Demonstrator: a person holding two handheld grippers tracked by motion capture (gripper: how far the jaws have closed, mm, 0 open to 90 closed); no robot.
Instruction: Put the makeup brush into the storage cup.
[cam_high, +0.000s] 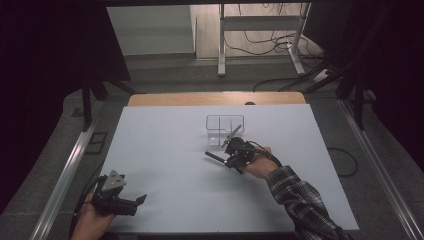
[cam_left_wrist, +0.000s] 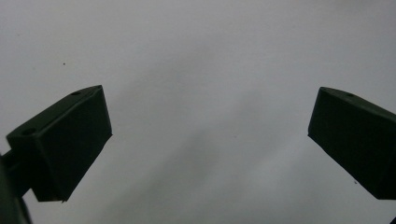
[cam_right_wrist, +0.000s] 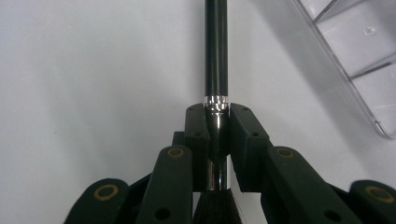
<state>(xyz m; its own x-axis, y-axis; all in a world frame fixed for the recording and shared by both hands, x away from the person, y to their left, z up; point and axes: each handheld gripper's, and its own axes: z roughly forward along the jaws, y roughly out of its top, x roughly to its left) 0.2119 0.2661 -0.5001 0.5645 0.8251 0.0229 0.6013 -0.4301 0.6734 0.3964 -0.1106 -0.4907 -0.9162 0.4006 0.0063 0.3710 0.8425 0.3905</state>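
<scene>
In the high view, a white table (cam_high: 165, 165) is lying under dim light. The person's right hand (cam_high: 260, 166), with a plaid sleeve (cam_high: 300, 200) behind it, is holding the right gripper (cam_high: 235, 152) near the middle of the table, a little to the right. This gripper is pinching a black makeup brush (cam_high: 220, 158), and the handle is pointing to the left over the table. Just beyond the gripper, on the far side, a clear plastic organizer (cam_high: 225, 129) with compartments is standing. The left gripper (cam_high: 134, 202) is staying at the near left corner of the table, well apart from the brush, in the person's left hand (cam_high: 90, 222).

In the left gripper view, the two black jaws are standing wide apart, with the bare white table (cam_left_wrist: 205, 93) between them.

In the right gripper view, the right gripper (cam_right_wrist: 218, 126) is pressing its jaws together on the makeup brush (cam_right_wrist: 217, 51) at the shiny metal ferrule (cam_right_wrist: 216, 105). The dark bristles (cam_right_wrist: 215, 210) are showing below the jaws, and the black handle is running straight up and away. The clear organizer (cam_right_wrist: 355, 56) is lying at the upper right, near the brush but not touching it.
</scene>
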